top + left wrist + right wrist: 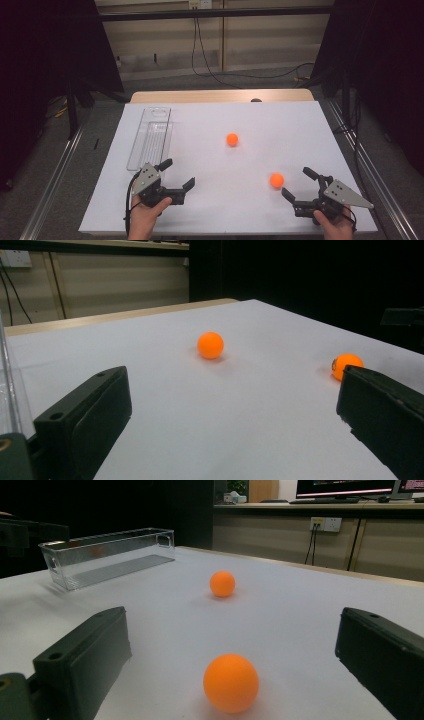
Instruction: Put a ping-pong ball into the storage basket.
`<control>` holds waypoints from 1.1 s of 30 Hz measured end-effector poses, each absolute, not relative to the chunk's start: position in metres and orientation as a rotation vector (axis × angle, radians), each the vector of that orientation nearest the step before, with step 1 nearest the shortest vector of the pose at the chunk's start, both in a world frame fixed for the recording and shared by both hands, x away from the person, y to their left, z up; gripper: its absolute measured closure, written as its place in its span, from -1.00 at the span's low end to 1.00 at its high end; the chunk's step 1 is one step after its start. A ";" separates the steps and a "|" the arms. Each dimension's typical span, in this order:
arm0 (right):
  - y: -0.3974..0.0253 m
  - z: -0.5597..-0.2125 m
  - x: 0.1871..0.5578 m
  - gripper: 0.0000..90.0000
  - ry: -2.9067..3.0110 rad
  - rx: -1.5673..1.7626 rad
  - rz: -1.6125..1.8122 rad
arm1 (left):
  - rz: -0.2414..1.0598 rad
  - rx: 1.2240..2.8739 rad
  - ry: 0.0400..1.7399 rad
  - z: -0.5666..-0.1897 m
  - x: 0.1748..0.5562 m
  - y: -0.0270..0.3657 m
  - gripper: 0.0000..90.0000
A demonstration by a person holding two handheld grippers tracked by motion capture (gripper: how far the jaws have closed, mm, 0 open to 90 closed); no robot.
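Right gripper is sitting at the near table edge, jaws spread wide, lining up on the near orange ball just ahead, probably for a grab. Left gripper is also gaping, holding nothing, idling near the clear tray. Far orange ball is resting mid-table on the white sheet; nothing is blocking the way.
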State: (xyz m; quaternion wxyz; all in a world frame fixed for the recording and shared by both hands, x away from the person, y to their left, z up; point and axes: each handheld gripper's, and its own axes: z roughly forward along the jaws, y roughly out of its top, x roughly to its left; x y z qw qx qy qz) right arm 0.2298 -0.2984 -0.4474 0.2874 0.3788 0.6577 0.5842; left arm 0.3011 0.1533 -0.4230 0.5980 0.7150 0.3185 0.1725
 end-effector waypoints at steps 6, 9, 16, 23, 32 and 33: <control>-0.298 -0.447 0.230 -0.98 1.757 1.013 1.560 | 0.391 1.674 0.726 -0.422 0.302 0.149 -0.97; -0.298 -0.447 0.230 -0.98 1.758 1.011 1.559 | 0.386 1.678 0.727 -0.422 0.303 0.147 -0.97; -0.298 -0.447 0.230 -0.98 1.758 1.010 1.559 | 0.374 1.692 0.730 -0.422 0.307 0.141 -0.97; -0.298 -0.447 0.230 -0.98 1.758 1.009 1.561 | 0.368 1.708 0.723 -0.422 0.309 0.134 -0.97; -0.298 -0.447 0.230 -0.97 1.764 1.006 1.562 | 0.358 1.734 0.710 -0.424 0.310 0.127 -0.97; -0.298 -0.447 0.230 -0.97 1.763 1.006 1.563 | 0.353 1.734 0.710 -0.425 0.310 0.126 -0.97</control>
